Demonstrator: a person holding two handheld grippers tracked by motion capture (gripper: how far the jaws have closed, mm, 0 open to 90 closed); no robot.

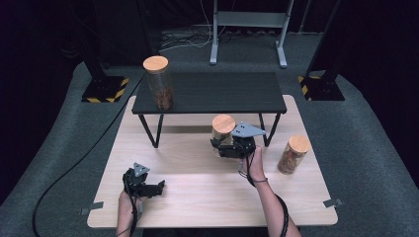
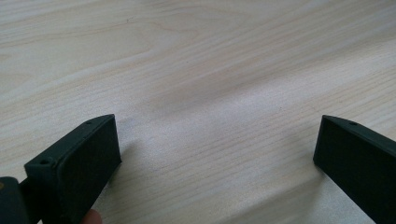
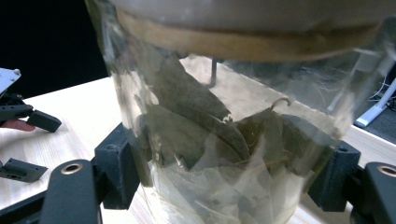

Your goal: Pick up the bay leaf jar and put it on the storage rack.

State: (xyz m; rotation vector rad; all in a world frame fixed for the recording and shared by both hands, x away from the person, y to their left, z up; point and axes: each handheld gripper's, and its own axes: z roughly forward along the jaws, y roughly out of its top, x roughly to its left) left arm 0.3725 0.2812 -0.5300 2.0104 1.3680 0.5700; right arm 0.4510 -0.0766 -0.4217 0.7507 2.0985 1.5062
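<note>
Glass jar (image 3: 224,140) sits clamped between the right gripper (image 3: 224,179) fingers (image 3: 116,168), seemingly upright.

High view: fixed above the near edge, facing forward and down over the whole table (image 1: 197,187). Left gripper view: close above bare tabletop (image 2: 210,70), looking along its jaws. Right gripper view: pressed close to a jar (image 3: 224,140) — the left gripper (image 3: 28,140) lies farther off, shared with the high view.

A jar (image 1: 158,82) stands on the shelf (image 1: 217,92) at eleven o'clock. Another jar (image 1: 293,154) sits on the table (image 1: 197,192) at three o'clock.
</note>
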